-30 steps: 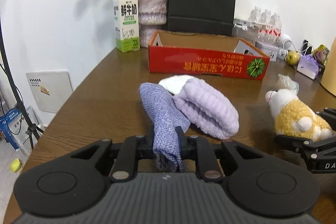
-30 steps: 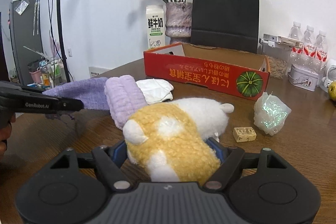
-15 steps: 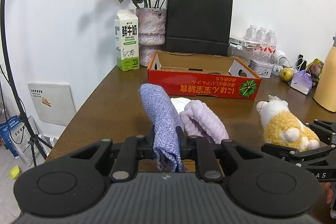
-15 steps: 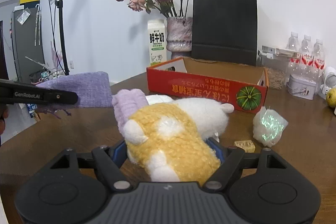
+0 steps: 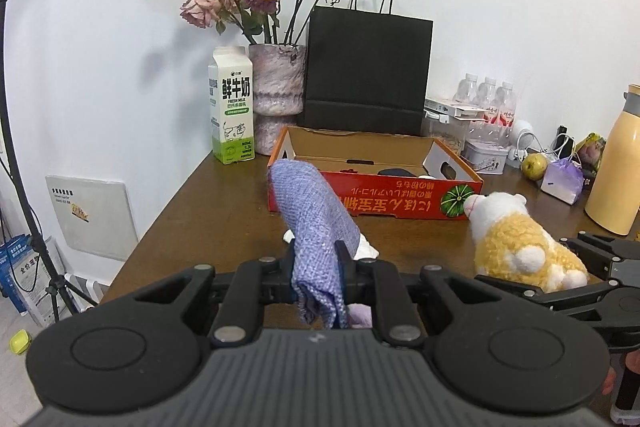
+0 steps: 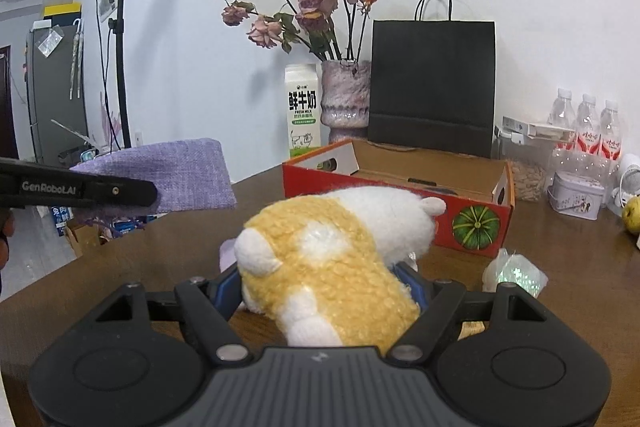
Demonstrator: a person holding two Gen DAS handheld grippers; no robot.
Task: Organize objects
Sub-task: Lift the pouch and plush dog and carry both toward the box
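Observation:
My left gripper point(image 5: 316, 267) is shut on a purple woven cloth pouch point(image 5: 312, 215) and holds it in the air above the brown table point(image 5: 208, 211); the pouch also shows in the right wrist view point(image 6: 172, 167). My right gripper point(image 6: 324, 287) is shut on a yellow and white plush toy point(image 6: 332, 255), lifted off the table; the toy also shows in the left wrist view point(image 5: 520, 243). An open red cardboard box point(image 5: 376, 179) stands ahead of both, open side up. A lilac towel point(image 6: 228, 251) and a white cloth point(image 5: 366, 247) lie on the table below, mostly hidden.
A milk carton point(image 5: 232, 111), a vase of dried roses point(image 5: 276, 99) and a black paper bag point(image 5: 366, 71) stand behind the box. Water bottles point(image 5: 488, 99), a tin, a pear point(image 5: 534, 165) and a yellow flask point(image 5: 618, 163) crowd the right. A glittery packet point(image 6: 514, 271) lies near the toy.
Both grippers have risen with their loads. The pouch has lifted clear of the lilac towel, and the plush toy has come up off the table toward the box.

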